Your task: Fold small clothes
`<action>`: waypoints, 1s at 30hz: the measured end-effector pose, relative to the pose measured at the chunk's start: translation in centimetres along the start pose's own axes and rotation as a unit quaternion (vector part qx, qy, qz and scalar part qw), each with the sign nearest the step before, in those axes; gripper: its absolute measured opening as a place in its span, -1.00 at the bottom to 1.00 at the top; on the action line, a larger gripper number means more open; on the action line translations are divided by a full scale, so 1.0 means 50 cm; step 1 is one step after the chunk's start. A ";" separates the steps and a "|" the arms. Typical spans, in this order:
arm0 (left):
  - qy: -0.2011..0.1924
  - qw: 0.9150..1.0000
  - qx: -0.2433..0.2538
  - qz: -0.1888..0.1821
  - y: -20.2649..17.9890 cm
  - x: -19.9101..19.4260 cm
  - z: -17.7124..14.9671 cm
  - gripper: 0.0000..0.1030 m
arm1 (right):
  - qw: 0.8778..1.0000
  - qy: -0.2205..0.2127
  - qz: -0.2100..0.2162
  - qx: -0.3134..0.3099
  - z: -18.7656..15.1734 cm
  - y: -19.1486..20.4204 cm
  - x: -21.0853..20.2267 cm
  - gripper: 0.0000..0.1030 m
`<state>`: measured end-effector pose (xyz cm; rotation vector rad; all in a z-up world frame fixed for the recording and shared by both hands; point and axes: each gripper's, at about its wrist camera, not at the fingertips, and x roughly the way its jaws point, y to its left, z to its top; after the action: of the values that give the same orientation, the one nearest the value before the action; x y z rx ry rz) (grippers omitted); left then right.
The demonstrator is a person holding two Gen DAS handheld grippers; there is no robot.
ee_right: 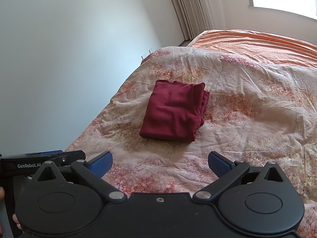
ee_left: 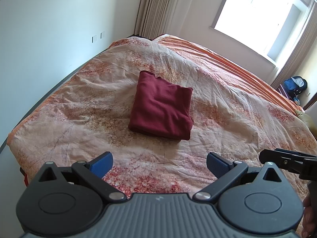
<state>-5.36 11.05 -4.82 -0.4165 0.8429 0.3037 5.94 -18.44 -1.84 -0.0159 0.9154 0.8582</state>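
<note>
Bedroom with a white wall (ee_left: 39,29) and a bright window (ee_left: 263,13), curtains (ee_left: 154,8) in the far corner. Left wrist view: wrinkled floral bedspread (ee_left: 99,109) covers the bed, orange striped sheet (ee_left: 227,55) beyond it. Left gripper (ee_left: 159,163) hangs over the near part of the bed, 2 blue pads (ee_left: 102,163) spread wide, nothing between them. Dark red garment (ee_left: 161,107) lies folded into a neat rectangle straight ahead of the gripper, well apart from the fingertips — flat on the bedspread. Right gripper's black body pokes in at the right edge; a dark bag (ee_left: 295,84) sits far off to the right.

Right wrist view: same bedspread (ee_right: 247,109), same wall (ee_right: 59,59). Right gripper (ee_right: 160,163) also spread wide and empty, pads (ee_right: 219,164) apart. Folded garment (ee_right: 174,112) ahead and slightly left of centre, layered edges showing on its right side — not touched. Left gripper's body, marked GenRobot.AI, just beside on the left.
</note>
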 end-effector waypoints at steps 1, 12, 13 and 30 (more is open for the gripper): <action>0.000 1.000 0.000 -0.001 0.000 0.000 0.000 0.99 | 1.000 0.000 -0.001 0.000 0.001 -0.002 -0.002 0.99; -0.010 1.000 0.008 -0.003 -0.006 -0.002 0.010 0.99 | 1.000 0.000 0.002 0.000 0.003 0.001 0.001 0.99; -0.012 1.000 0.011 -0.003 -0.007 -0.002 0.010 0.99 | 1.000 0.000 0.003 -0.001 0.004 0.002 0.002 0.99; -0.015 1.000 -0.008 -0.008 -0.013 -0.001 0.005 0.99 | 1.000 0.001 0.006 0.001 0.013 -0.001 0.005 0.99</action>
<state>-4.97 10.59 -4.46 -0.4331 0.8081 0.3007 6.51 -18.10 -1.60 -0.0093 0.9199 0.8690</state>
